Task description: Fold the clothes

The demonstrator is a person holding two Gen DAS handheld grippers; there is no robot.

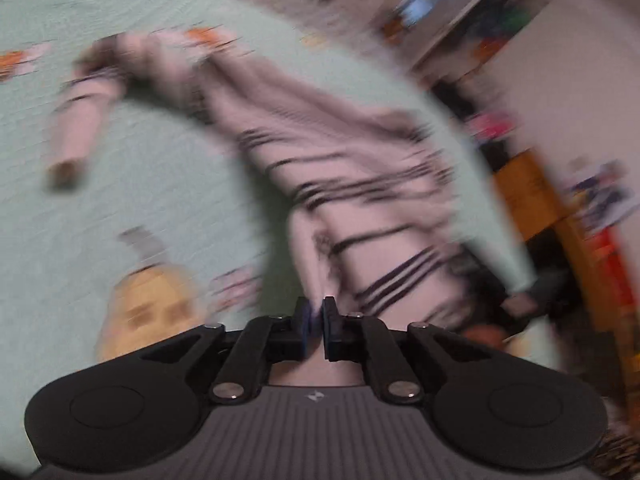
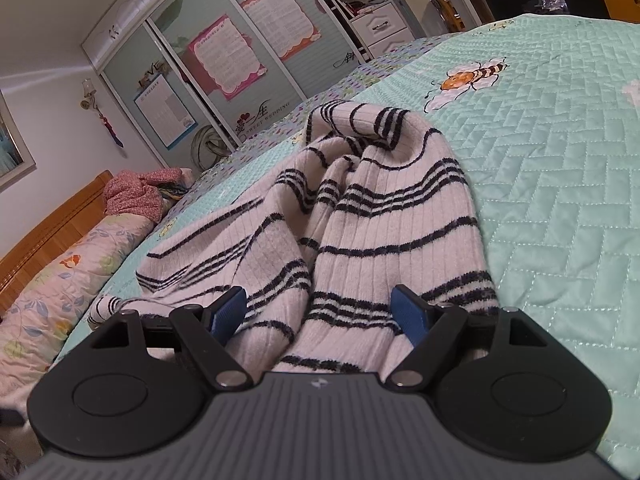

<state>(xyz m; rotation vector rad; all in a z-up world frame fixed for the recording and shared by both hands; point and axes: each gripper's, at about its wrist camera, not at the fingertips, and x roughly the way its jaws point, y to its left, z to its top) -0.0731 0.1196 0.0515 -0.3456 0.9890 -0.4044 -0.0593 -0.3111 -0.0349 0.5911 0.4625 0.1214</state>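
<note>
Sweater fabric, white ribbed knit with dark stripes, filled the near middle of the right wrist view, lying bunched between the spread blue pads of the right tool, whose jaws stood wide apart without pressing on the cloth. From there it ran up the frame in rumpled folds to a humped edge near the centre, all of it resting on the mint-green quilted bedspread. Further up and to the right a bee print showed on the quilt; at the left edge lay a floral pillow against a wooden headboard, and a wardrobe with posters on its doors stood at the upper left. In the left wrist view, heavily blurred, the left tool sat at the lower centre with its jaws narrowed almost together, and whether cloth was pinched between them could not be told. The sweater stretched from just above those tips toward the upper left, one sleeve spread out on the bedspread.
</note>
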